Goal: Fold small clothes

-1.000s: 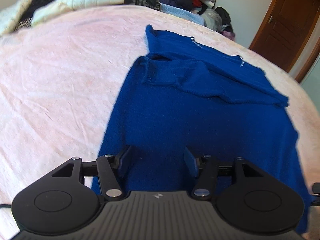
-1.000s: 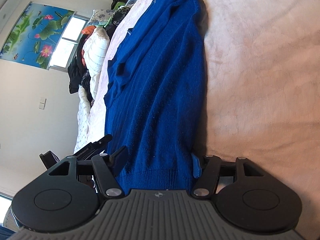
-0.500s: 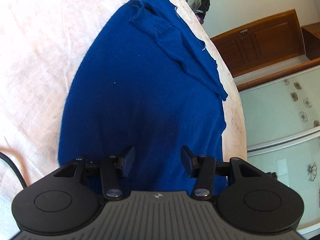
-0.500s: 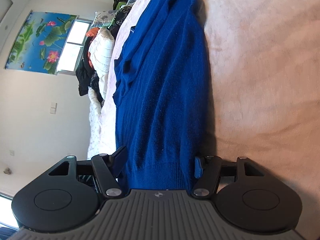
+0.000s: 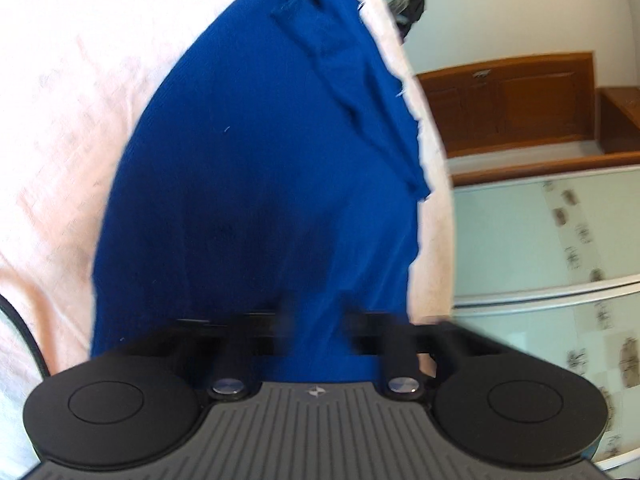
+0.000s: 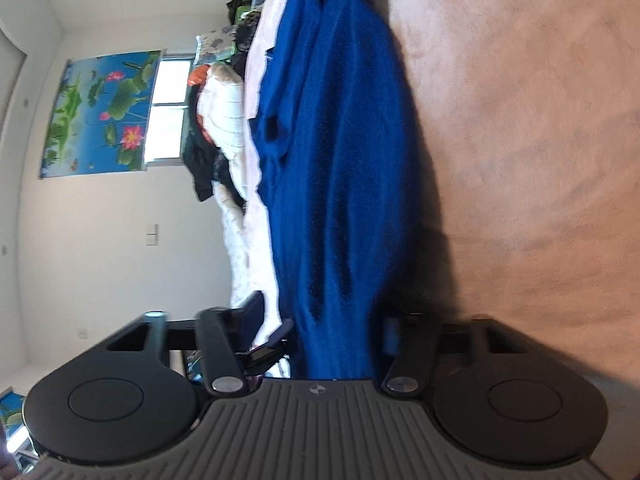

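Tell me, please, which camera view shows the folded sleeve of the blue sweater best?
The left wrist view: the folded sleeve lies across the blue sweater with its cuff edge visible. The right wrist view shows the sweater edge-on, the sleeve only as bunched folds.

Both wrist cams sat right behind their fingers, low and close over the sweater (image 5: 260, 168) on the bed (image 5: 60, 100). Right view was rolled sideways; both shared that sweater (image 6: 340, 160).

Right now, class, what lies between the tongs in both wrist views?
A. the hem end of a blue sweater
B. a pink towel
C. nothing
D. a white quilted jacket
A: blue sweater fabric runs into the left tongs and the right tongs.
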`<state>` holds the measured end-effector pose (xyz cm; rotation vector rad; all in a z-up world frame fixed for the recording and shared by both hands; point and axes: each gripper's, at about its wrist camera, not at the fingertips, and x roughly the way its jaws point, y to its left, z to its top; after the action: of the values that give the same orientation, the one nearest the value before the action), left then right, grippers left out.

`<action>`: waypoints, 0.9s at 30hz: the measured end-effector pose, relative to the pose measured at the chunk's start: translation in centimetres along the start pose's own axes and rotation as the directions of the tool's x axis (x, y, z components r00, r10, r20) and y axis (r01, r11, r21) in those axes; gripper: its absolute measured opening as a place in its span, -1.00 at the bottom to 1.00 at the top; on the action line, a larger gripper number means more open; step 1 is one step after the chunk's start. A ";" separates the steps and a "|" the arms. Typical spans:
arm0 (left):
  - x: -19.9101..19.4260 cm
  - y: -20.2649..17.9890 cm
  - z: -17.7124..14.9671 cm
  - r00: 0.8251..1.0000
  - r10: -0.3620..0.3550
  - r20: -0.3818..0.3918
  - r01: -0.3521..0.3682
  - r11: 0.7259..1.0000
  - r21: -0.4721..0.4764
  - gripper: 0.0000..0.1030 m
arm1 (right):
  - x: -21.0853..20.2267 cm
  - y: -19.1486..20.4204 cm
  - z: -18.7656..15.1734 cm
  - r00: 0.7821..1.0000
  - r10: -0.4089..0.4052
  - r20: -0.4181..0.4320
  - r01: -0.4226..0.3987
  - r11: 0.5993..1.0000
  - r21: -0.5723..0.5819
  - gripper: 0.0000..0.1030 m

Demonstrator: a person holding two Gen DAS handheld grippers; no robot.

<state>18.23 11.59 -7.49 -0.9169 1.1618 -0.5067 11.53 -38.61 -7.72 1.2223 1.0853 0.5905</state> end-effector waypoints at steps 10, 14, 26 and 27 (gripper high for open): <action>0.7 -0.3 -0.4 0.994 0.111 -0.021 -0.110 0.992 0.061 -0.95 | 0.2 -0.1 -0.6 0.999 -0.050 -0.021 0.049 0.997 -0.053 -0.79; 0.1 -1.7 0.1 0.997 0.082 0.003 -0.082 0.991 0.103 -1.00 | -0.7 1.6 -0.3 0.999 0.049 0.008 -0.048 0.996 -0.072 -0.79; -2.8 -8.8 10.3 0.952 -0.200 0.232 0.144 0.961 0.237 -1.00 | -2.6 10.9 9.8 0.931 0.341 0.128 -0.305 0.922 -0.239 -0.79; -2.3 -8.8 11.1 0.955 -0.202 0.217 0.152 0.962 0.226 -1.00 | -2.2 11.0 10.7 0.937 0.326 0.127 -0.292 0.928 -0.230 -0.79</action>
<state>28.75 12.27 2.25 -0.8790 0.7956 -0.6329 22.13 -42.06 3.00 1.2429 0.6766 0.8102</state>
